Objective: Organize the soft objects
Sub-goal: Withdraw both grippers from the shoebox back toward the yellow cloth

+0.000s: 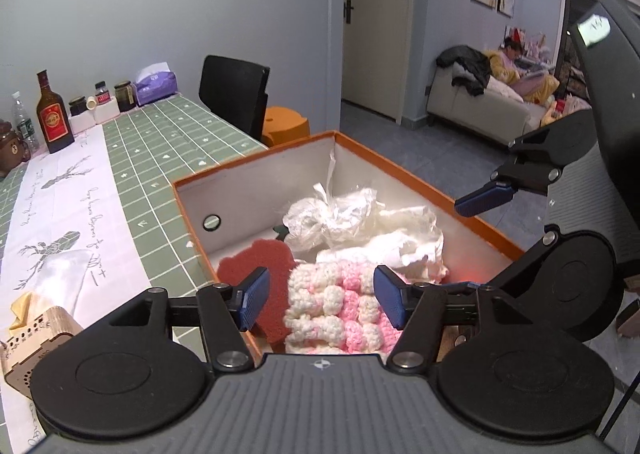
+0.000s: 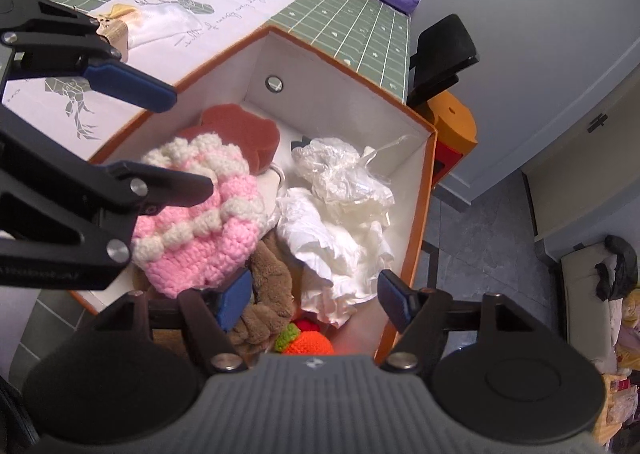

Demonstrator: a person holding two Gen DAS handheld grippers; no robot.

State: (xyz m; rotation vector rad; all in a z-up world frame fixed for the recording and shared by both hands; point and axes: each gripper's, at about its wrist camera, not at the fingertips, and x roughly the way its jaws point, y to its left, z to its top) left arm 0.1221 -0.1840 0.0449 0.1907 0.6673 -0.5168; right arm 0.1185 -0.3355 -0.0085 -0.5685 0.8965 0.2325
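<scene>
Both tools spread apart and empty over orange box [image 2: 424, 190], pink knit hat [image 2: 200, 222] inside, bottle label [image 1: 53, 120] unreadable

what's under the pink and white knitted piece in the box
A red sponge pokes out behind the pink knit, a brown plush below it. Anything directly beneath is covered.

both grippers [image 1: 320, 296] [image 2: 306, 302]: black linkages w/ silver screws, blue ribbed pads, grey ridged housing.
</scene>
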